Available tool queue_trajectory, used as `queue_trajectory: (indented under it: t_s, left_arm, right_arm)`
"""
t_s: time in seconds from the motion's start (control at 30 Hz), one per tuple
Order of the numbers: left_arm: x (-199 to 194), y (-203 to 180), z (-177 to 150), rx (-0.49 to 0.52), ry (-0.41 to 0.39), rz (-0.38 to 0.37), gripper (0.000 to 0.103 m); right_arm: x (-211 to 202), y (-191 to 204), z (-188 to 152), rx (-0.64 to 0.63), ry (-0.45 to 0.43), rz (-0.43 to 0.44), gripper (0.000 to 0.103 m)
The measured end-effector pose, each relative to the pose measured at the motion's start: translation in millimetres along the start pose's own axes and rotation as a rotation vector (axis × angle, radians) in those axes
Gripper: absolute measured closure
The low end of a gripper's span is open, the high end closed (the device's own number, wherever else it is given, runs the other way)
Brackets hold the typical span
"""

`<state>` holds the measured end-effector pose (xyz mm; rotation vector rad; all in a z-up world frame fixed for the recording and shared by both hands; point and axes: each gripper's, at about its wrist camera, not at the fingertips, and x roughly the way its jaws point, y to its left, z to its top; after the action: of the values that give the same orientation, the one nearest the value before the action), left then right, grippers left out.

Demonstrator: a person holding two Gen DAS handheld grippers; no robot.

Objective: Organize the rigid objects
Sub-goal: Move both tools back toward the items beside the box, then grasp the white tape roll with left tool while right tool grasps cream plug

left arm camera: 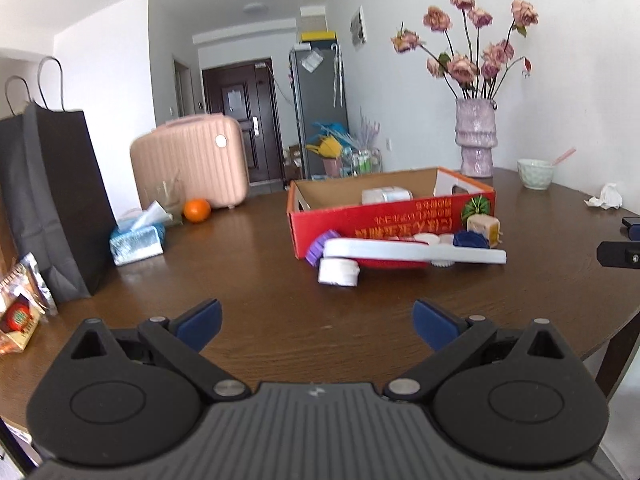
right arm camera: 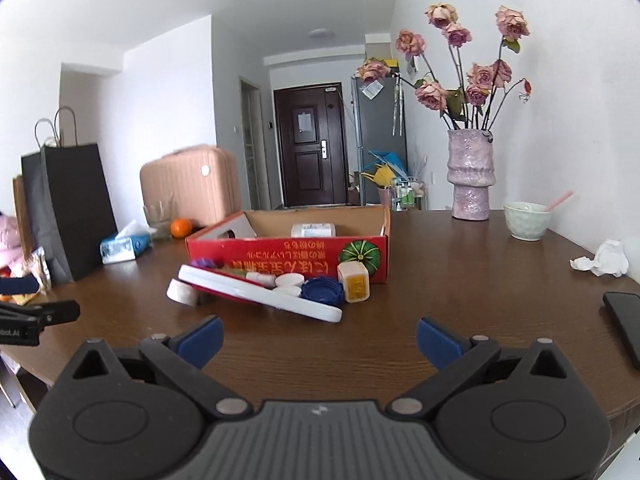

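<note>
Left gripper (left arm camera: 316, 326): jaws spread wide, nothing between the blue pads (left arm camera: 200, 322), held over the bare near part of the brown wooden table (left arm camera: 248, 280). Right gripper (right arm camera: 319, 339): likewise wide apart and empty, over the table's near edge; its blue pads (right arm camera: 438, 342) touch nothing. Ahead of both, well apart from the fingertips, a cluster of small rigid items lies against the front wall of the red cardboard box (left arm camera: 372, 222): a long white flat piece (left arm camera: 412, 253) propped at a tilt across a white round container (left arm camera: 338, 273), a purple ridged piece (left arm camera: 320, 245) at its left end, a dark blue ridged cap (right arm camera: 322, 290), small white caps (right arm camera: 289, 280), and a cream cube-shaped block (right arm camera: 354, 286) just beside the cap. Inside the box, a white tub (left arm camera: 386, 195) near the back wall. Farther out: pink vase of dried roses (left arm camera: 476, 136), pale bowl with a pink spoon (left arm camera: 536, 174), crumpled tissue (left arm camera: 606, 198), tissue pack (left arm camera: 138, 238), orange (left arm camera: 197, 210), dark paper bag (left arm camera: 56, 196), phone (right arm camera: 624, 320) at right.
</note>
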<state>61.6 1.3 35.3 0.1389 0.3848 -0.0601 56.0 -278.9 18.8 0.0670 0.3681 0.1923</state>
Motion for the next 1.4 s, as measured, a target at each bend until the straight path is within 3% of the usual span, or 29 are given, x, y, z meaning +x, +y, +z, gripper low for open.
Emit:
queue_trajectory:
  t_s: [0.17,0.37,0.5,0.7,0.83,0.97,1.03,1.13,1.2,1.33,1.4]
  left_arm:
    - [23.2,-4.7,-3.4,-0.001,0.046,-0.015,0.0]
    - [63.9,-1.8,-0.9,-0.031,0.111,-0.034,0.0]
    - [98.7,0.2,8.2,-0.026,0.137,-0.019,0.0]
    - [154.3,-3.7,27.1,0.004,0.169,-0.083,0.001]
    - [180.1,-3.9,30.5,0.03,0.194,-0.091,0.013]
    - [196.7,-1.2,30.4,0.02,0.207,-0.114,0.022]
    - [204.4,0.6,27.7,0.004,0.23,-0.118,0.035]
    - [209.7,9.0,27.4,-0.052,0.252,-0.169,0.051]
    - [209.6,11.5,27.1,-0.063,0.251,-0.173,0.054]
    - [203.4,10.3,25.4,-0.057,0.246,-0.177,0.058]
    - [199.1,10.0,23.9,-0.056,0.245,-0.168,0.058]
  right_arm:
    - [15.6,0.7,-5.7,-0.021,-0.008,-0.057,0.0]
    - [43.4,-7.7,-13.1,-0.013,-0.008,0.014,0.0]
    - [74.4,-15.3,-10.9,0.025,0.056,0.049,0.004]
    - [122.4,-27.4,6.1,0.036,0.07,0.038,0.011]
    - [151.4,-39.9,25.9,0.042,0.062,0.032,0.013]
    - [187.7,-54.6,42.7,0.077,0.11,0.049,0.017]
    - [204.7,-56.5,48.5,0.063,0.136,0.022,0.018]
    - [224.0,-59.3,56.1,0.072,0.152,0.023,0.027]
    - [233.4,-60.9,58.9,0.094,0.165,0.043,0.037]
    - [249.0,-63.9,57.2,0.152,0.206,0.078,0.045]
    - [252.5,-63.8,54.5,0.162,0.231,0.074,0.066]
